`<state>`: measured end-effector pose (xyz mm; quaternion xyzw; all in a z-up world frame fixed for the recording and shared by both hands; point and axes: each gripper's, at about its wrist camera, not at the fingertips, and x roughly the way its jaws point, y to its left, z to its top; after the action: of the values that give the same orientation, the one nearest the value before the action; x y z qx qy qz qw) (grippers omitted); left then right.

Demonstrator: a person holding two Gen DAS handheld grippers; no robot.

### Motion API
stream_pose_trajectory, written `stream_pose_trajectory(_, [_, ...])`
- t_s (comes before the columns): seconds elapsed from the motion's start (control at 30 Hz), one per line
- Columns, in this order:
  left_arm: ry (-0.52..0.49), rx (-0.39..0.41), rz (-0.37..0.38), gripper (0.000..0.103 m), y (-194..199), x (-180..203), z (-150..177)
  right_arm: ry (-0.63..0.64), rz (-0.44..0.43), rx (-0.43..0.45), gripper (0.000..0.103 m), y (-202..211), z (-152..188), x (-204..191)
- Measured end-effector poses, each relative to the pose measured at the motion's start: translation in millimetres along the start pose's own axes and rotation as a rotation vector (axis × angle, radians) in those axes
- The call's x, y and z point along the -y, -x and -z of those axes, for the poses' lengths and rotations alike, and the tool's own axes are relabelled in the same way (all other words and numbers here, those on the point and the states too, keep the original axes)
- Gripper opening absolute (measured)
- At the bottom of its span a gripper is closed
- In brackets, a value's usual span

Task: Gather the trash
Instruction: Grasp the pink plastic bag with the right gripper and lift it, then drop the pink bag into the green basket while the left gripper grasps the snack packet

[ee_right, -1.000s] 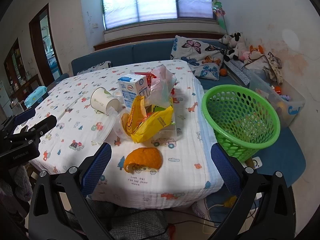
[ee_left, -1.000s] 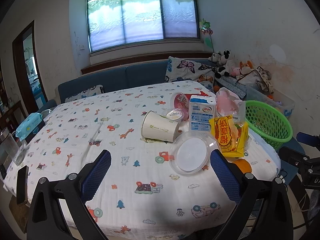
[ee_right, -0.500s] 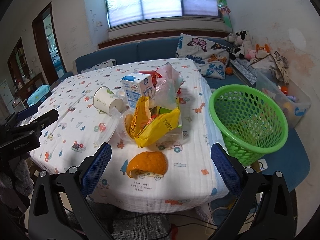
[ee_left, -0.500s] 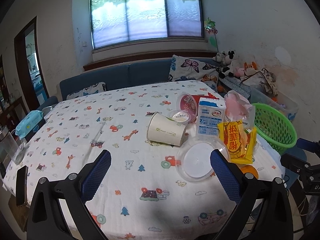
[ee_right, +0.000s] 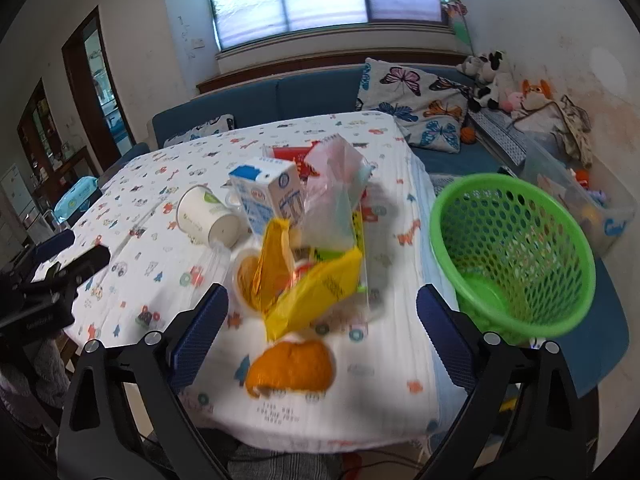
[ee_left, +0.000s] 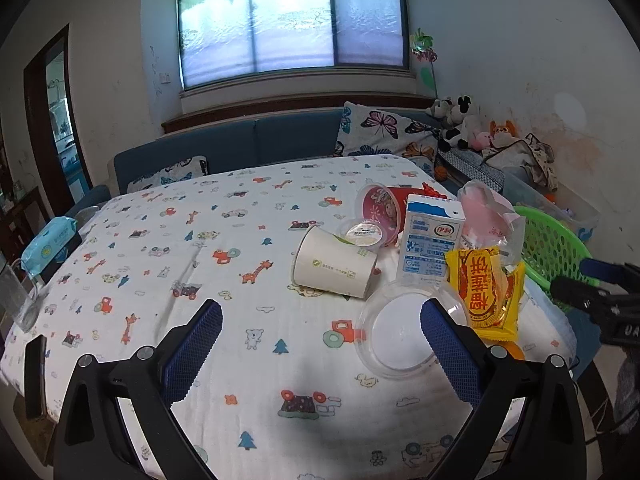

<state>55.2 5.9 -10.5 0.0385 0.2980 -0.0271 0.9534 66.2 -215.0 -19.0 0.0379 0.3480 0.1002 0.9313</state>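
As I drift in over the near edge of the table (ee_right: 400,412), the trash heap sits closer between my right jaws than a second ago — yellow snack bag (ee_right: 316,284), milk carton (ee_right: 272,196), orange peel (ee_right: 292,364) just below. My right gripper (ee_right: 320,332) is starting to close, nothing pinched yet; my left gripper (ee_left: 320,344) stays wide, empty. Nothing has reached the green basket (ee_right: 516,248) beside the table — first pick looks imminent.
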Motion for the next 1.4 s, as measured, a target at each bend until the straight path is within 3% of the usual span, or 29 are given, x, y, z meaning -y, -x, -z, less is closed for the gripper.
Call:
stream_pose_trajectory(0.27, [0.004,-0.033,0.022,0.096,-16,0,-2,-0.006,-0.033,-0.028,0.08,-34,-36,11])
stream_pose_trajectory(0.47, [-0.009,-0.039,0.042,0.096,-24,3,-4,0.001,-0.051,-0.073,0.065,-64,-53,14])
stream_pose_trajectory(0.57, [-0.01,-0.045,0.058,0.096,-28,6,-4,-0.007,-0.06,-0.113,0.053,-81,-56,17])
stream_pose_trajectory(0.63, [-0.013,-0.045,0.072,0.096,-29,8,-5,-0.013,-0.072,-0.133,0.039,-90,-58,20])
stream_pose_trajectory(0.73, [-0.025,-0.044,0.087,0.096,-29,12,-5,-0.015,-0.074,-0.132,0.031,-92,-60,22])
stream_pose_trajectory(1.3, [-0.101,-0.069,0.287,0.095,-40,69,-17,-0.046,-0.021,0.03,0.027,-28,-70,56])
stream_pose_trajectory(1.4, [-0.133,-0.064,0.325,0.087,-40,84,-21,-0.057,0.005,0.038,0.027,-19,-66,68])
